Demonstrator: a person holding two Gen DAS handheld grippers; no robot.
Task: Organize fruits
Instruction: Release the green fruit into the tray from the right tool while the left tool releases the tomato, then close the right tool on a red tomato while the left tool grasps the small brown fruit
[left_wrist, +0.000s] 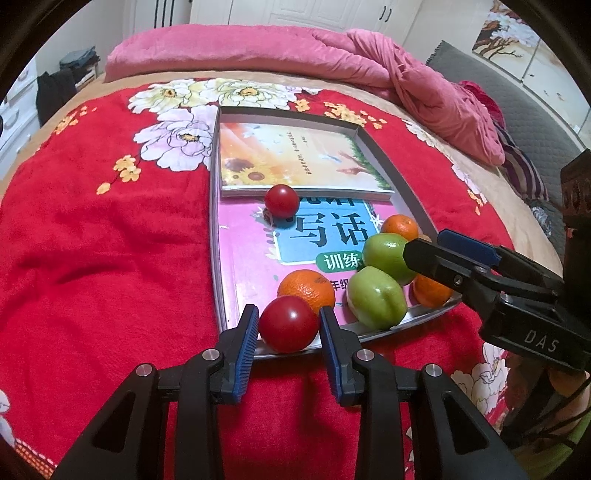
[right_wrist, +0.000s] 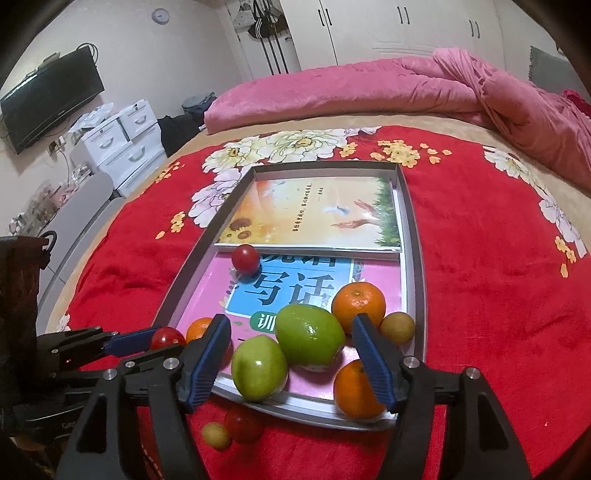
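Blue ribbed pads (left_wrist: 246, 343) of your left gripper (left_wrist: 289, 311) are clamped on a red tomato (left_wrist: 288, 325) at the near rim of the metal tray (left_wrist: 214, 258). Your right gripper (right_wrist: 291, 320) stands released, straddling two green fruits (right_wrist: 308, 339) inside the tray.

Risk: the tomato is glossy and held near the pad tips, so it may squirt out and roll across the red blanket (left_wrist: 110, 258).

Risk: closing your right claw may push the corner orange (right_wrist: 356, 387) over the rim.

Only the right wrist view shows a second tomato (right_wrist: 243, 422) and a small yellow fruit (right_wrist: 217, 435) loose on the blanket. Only the left wrist view shows the pad contact.
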